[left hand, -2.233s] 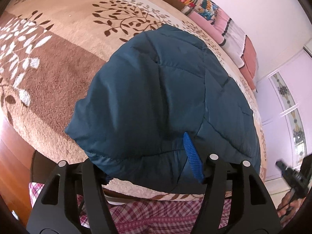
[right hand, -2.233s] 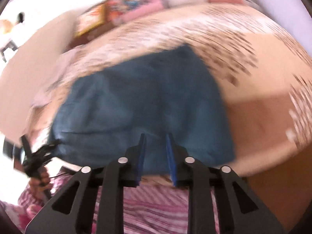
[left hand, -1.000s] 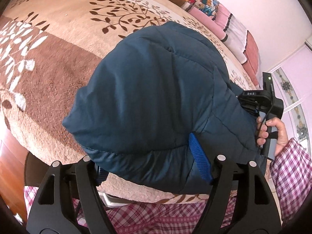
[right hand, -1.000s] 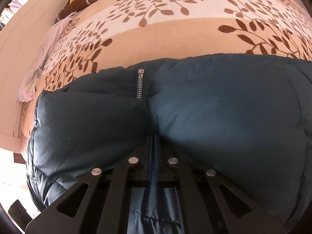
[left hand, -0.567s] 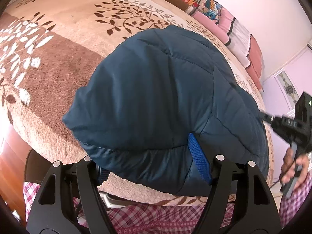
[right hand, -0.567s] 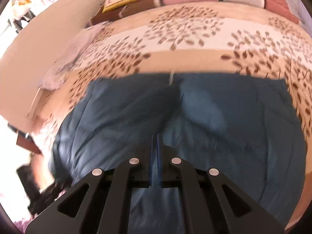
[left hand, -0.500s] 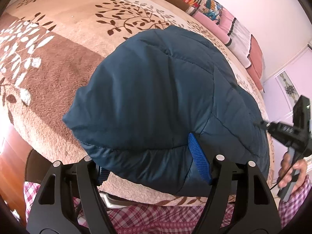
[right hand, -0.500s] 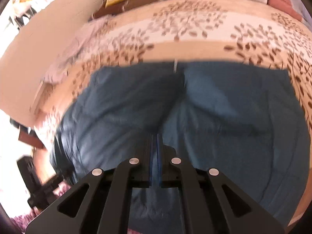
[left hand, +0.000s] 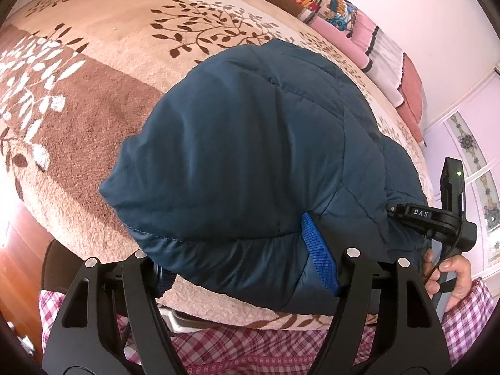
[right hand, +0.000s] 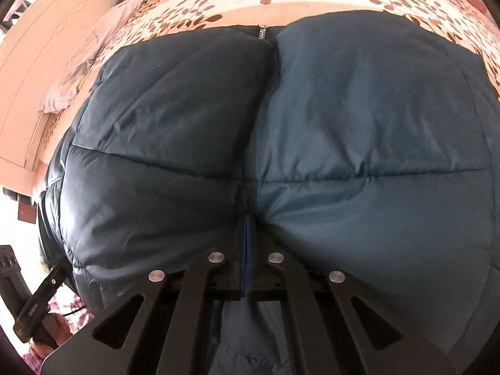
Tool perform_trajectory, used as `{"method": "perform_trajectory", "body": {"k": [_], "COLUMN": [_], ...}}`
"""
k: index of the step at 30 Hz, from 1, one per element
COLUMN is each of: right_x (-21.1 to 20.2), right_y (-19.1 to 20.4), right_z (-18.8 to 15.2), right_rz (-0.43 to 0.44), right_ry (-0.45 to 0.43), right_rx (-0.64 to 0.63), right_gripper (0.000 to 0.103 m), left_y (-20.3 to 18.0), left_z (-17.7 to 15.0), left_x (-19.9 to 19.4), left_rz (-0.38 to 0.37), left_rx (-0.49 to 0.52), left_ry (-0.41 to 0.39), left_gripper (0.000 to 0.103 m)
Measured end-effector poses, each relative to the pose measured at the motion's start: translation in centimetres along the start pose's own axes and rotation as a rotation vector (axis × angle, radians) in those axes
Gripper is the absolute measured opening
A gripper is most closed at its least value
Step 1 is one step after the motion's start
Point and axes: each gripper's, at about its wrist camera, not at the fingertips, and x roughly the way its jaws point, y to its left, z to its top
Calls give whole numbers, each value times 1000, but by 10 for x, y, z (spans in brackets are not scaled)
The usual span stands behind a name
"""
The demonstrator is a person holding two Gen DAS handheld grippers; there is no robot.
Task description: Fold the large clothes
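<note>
I have a dark teal puffer jacket (left hand: 250,162) bunched up on the bed, over a beige and brown leaf-patterned blanket (left hand: 93,72), close to the near edge. My left gripper (left hand: 247,268) is spread wide, its fingers set far apart, and the padded hem of the jacket bulges into the gap; one blue finger pad (left hand: 318,256) presses against the fabric on the right side, the other pad is mostly hidden under the hem, so I cannot tell whether anything is truly held there. My right gripper (right hand: 247,250) is pinched tight, the blue pads together with a thin fold of jacket fabric running between them, right where the two quilted front panels meet. A metal zipper (right hand: 262,34) shows at the far end of that seam. From the left wrist view I see my right gripper's body (left hand: 437,215) at the jacket's right side. Folded pink bedding (left hand: 390,59) lies along the far edge.
</note>
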Motion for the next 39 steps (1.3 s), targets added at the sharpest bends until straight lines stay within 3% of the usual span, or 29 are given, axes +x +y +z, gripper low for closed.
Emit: {"method": "perform_trajectory", "body": {"k": [6, 10, 17, 21, 28, 33, 39], "right_x": [-9, -39, -87, -64, -17, -8, -8], "right_y": [0, 5, 11, 19, 12, 10, 7], "right_z": [-3, -15, -75, -92, -84, -85, -86], "right_rz": [-2, 15, 114, 102, 71, 55, 58], "right_ry": [-10, -65, -80, -11, 80, 87, 82], "right_rx": [6, -36, -74, -90, -33, -45, -23], "right_gripper": [0, 0, 0, 0, 0, 0, 0], "left_y": [-2, -1, -3, -3, -5, -9, -12], "left_z": [0, 0, -2, -2, -4, -7, -7], "left_x": [0, -2, -3, -6, -12, -19, -26], "left_rz": [20, 26, 29, 28, 14, 11, -1], "left_rx": [-1, -5, -13, -18, -2, 25, 40], "left_ry": [-10, -15, -27, -40, -68, -114, -143], "left_gripper": [68, 66, 65, 62, 50, 32, 22]}}
